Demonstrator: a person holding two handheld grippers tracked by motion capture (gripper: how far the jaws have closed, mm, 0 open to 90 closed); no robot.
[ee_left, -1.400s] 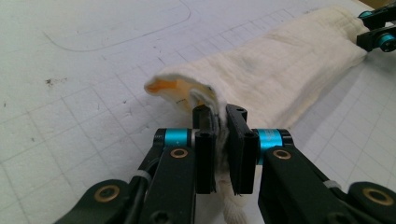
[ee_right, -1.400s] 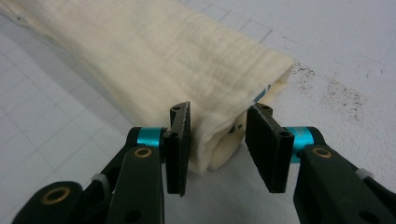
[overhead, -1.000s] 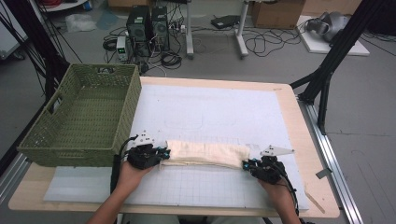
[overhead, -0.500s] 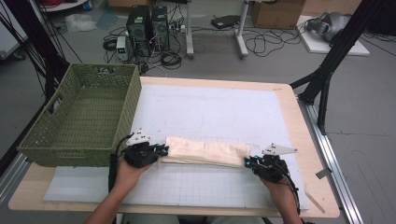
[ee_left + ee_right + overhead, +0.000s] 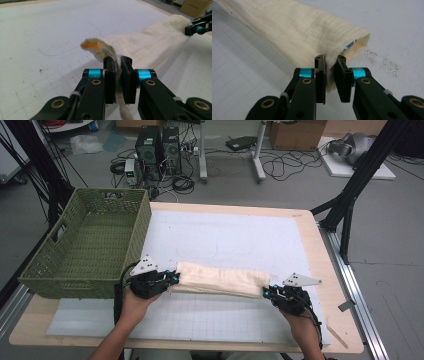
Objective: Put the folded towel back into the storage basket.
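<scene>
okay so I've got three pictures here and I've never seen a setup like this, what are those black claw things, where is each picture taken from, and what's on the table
The black claws are hand-held grippers: a person holds one in each hand and squeezes two flat jaws shut like tongs. No robot arm is involved.

The wide picture comes from a fixed camera above the table; the person's forearms reach in from the bottom. There the left gripper sits at one end of a folded cream cloth and the right gripper at the other end. The other two pictures come from small cameras riding on each gripper, looking along its jaws.

Up close, the left gripper and the right gripper each pinch an edge of the cloth.

The cloth lies on a white gridded mat. A green woven basket stands at the table's left.
</scene>
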